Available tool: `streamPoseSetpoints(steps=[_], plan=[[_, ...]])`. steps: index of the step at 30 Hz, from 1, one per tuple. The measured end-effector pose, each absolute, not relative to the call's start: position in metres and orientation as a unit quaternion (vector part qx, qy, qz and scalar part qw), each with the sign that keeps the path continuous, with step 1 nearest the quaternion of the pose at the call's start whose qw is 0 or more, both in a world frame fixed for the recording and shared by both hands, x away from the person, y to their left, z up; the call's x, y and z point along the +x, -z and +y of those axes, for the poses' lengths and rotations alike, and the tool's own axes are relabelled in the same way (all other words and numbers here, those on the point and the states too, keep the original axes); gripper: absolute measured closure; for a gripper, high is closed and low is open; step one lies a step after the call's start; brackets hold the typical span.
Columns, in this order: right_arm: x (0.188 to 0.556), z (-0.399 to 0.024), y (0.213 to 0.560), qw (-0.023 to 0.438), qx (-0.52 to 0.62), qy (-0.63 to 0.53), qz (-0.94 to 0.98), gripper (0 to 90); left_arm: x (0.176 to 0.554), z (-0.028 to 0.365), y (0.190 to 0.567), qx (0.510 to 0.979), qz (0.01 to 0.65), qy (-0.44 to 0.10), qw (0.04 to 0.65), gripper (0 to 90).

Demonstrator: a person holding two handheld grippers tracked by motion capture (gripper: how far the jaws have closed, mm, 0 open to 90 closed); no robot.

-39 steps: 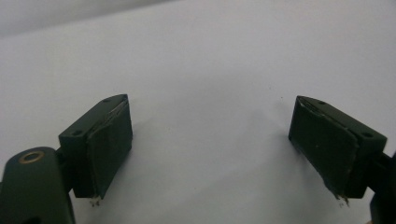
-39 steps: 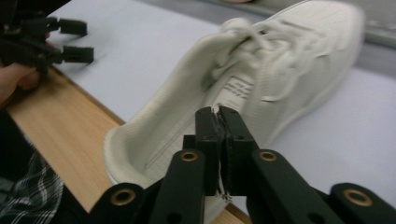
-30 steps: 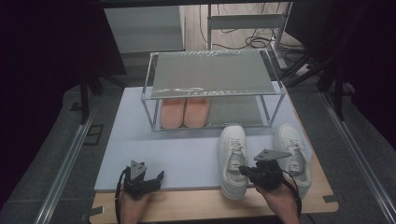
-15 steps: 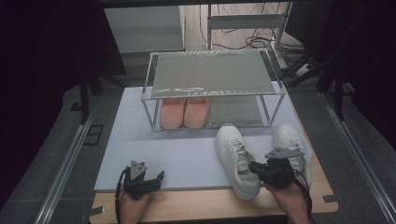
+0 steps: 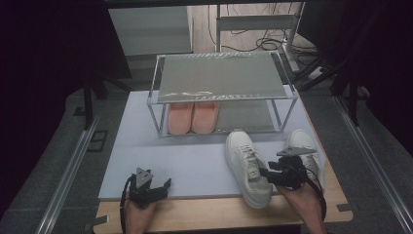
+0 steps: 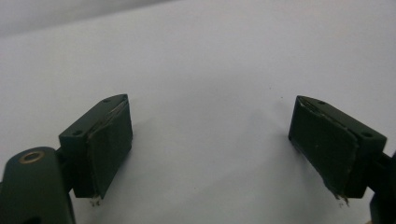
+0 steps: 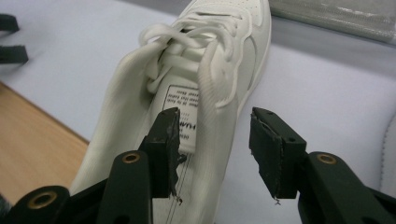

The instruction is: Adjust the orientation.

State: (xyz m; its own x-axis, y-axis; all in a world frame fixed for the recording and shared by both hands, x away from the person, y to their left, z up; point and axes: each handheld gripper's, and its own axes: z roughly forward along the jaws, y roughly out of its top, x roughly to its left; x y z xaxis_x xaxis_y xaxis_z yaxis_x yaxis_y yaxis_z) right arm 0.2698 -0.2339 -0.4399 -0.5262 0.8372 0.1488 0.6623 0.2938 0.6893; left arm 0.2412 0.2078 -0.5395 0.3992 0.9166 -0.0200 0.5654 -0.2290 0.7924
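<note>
Since the earlier frames, the left white sneaker (image 5: 248,168) has swung from lying straight to lying slanted, its heel now over the near edge of the pale mat (image 5: 195,161), and the right gripper (image 5: 265,174) has just been opening its jaws around that shoe's collar.

From the high view, the right gripper sits at the sneaker's opening with the person's right hand (image 5: 302,197) behind it. The other white sneaker (image 5: 304,146) lies just to the right, close beside it. A two-level metal rack (image 5: 221,78) stands at the back of the mat, with a pair of pink slippers (image 5: 192,117) on its lower shelf, left of an empty space. I judge the sneakers are meant for the rack, and the slanted shoe was let go to be regripped. The left gripper (image 5: 155,187) rests at the mat's near edge, well apart from the shoes, apparently waiting.

Seen from the left gripper view, the left gripper (image 6: 212,154) is spread wide over the bare mat (image 6: 210,56), holding nothing.

Along the right gripper view, the right gripper (image 7: 215,149) is parted. One jaw is inside the sneaker (image 7: 187,84) by the tongue label and the other is outside the collar wall, clear of it, so the shoe is released and lies on the mat.
</note>
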Motion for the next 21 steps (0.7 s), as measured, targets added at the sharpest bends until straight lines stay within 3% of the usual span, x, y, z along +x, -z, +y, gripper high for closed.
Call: streamPoseSetpoints(steps=[5,8,15,21], plan=[[0.279,-0.228,0.445,0.120,0.475,-0.357,0.795,57.2,0.241,0.208,0.540,0.748,0.495,-0.235,0.374,13.6],[0.282,-0.227,0.446,0.120,0.473,-0.357,0.796,66.9,0.241,0.208,0.540,0.748,0.495,-0.235,0.374,13.6],[0.284,-0.232,0.447,0.091,0.495,-0.373,0.780,77.0,0.241,0.208,0.540,0.748,0.495,-0.235,0.374,13.6],[0.285,-0.236,0.447,0.056,0.510,-0.398,0.760,79.5,0.241,0.208,0.539,0.748,0.495,-0.235,0.374,13.6]])
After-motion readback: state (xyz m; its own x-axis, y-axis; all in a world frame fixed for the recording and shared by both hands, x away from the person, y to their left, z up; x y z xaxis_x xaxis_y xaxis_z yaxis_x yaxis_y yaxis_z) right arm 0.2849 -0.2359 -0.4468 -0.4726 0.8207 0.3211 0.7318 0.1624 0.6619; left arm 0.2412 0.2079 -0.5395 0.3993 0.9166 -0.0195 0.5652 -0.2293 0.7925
